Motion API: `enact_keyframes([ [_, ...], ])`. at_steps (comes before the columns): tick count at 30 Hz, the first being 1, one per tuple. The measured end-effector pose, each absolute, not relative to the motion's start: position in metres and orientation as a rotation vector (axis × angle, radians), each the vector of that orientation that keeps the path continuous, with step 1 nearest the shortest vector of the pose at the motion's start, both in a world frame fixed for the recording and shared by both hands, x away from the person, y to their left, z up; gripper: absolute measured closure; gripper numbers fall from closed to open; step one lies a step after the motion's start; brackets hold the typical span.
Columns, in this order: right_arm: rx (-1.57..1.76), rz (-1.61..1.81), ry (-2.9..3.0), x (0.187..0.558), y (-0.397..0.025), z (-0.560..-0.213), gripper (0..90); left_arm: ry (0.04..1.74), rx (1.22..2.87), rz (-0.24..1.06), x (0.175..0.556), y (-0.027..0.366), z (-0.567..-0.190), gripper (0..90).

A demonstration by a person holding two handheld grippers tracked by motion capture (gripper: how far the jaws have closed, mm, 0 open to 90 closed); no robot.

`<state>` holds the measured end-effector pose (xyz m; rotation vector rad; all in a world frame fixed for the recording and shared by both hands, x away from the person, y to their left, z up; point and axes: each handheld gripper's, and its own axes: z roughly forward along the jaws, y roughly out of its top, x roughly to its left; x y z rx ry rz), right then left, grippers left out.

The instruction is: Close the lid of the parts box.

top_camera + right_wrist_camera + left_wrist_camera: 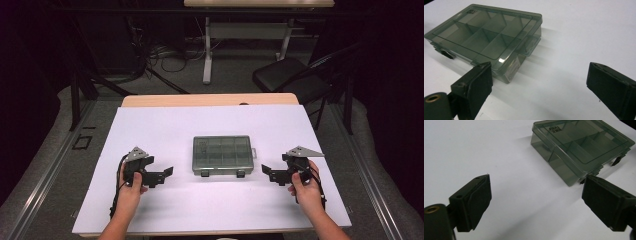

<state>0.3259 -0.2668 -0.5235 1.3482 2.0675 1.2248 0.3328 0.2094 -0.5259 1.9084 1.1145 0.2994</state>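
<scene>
High view, left gripper (167,172): jaws spread wide, holding nothing, pointed toward the box from its left; held low over the table in the person's left hand (131,192).
High view, right gripper (266,171): jaws spread wide, holding nothing, pointed toward the box from its right; held in the right hand (306,192).
High view, box (222,155): flat rectangular case of smoky clear plastic, lid down, lying flat near the middle of the table between the two grippers and apart from both.
High view, table (165,125): smooth white matte top with a light wooden edge at the far side; bare surface on all sides of the box, with wide margins to every edge.
High view, surroundings: a dark chair (290,75) and a second table's legs stand on the grey floor beyond.
Left gripper view, jaws: black, blocky, flat-faced, far apart with only white table between them; the right-hand jaw appears just before the box's near corner, contact not determinable.
Left gripper view, box (579,145): inner dividers form several compartments under the lid; small dark latches on one long side; printed lettering at one lid corner.
Right gripper view, jaws: wide apart, nothing between them; the left-hand jaw overlaps the box's near corner in the picture, touching or not cannot be told.
Right gripper view, box (486,35): glossy lid with a raised rim and rounded corners, a clear tab on the short side facing the gripper; open table to its right.
</scene>
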Motion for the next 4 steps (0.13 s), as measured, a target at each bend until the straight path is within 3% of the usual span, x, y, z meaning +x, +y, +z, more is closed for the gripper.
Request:
enact_keyframes([
  [4,1.329,1.217,2.082,0.3246,-0.2685,-0.5253,0.0,1.113,1.911,0.314,0.3323,0.2109,-0.527,6.6],
])
